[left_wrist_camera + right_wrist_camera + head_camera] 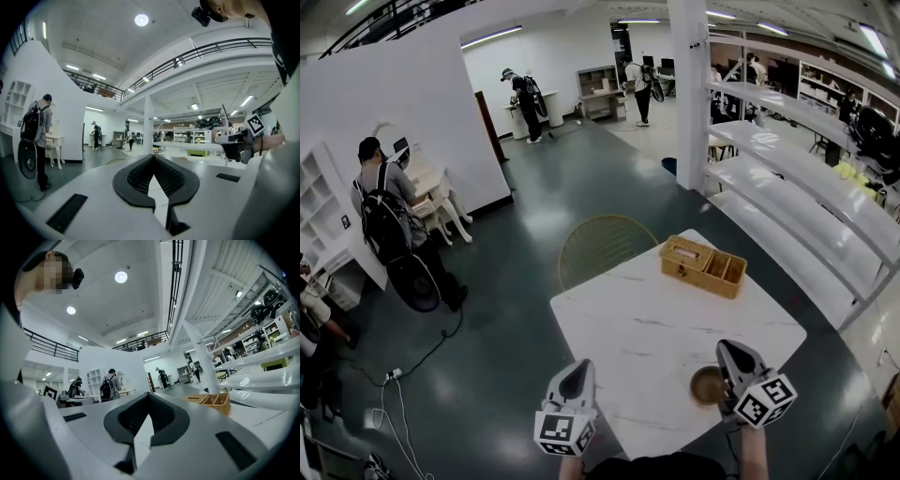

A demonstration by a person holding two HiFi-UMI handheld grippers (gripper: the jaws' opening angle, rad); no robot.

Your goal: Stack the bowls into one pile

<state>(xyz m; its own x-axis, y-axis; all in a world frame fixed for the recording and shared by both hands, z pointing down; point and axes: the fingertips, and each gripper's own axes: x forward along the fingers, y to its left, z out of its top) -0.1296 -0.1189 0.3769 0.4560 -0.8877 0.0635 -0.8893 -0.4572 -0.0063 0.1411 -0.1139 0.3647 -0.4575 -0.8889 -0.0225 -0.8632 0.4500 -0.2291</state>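
We hold left gripper [579, 373], right gripper [727, 354] level, side by side; both jaws pressed together.

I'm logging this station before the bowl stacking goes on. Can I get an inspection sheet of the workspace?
Surface: white marble table, mostly bare.
Job's things: one brown bowl near the front edge, beside the right hand-held gripper; no other bowl seen.
Clutter: wicker basket at the far edge.
Grippers: left hand-held gripper and the right one both shut, nothing between jaws.
Cables: cable and plug strip on floor, left.
Surroundings: round chair behind the table, white shelves right, people at desks.
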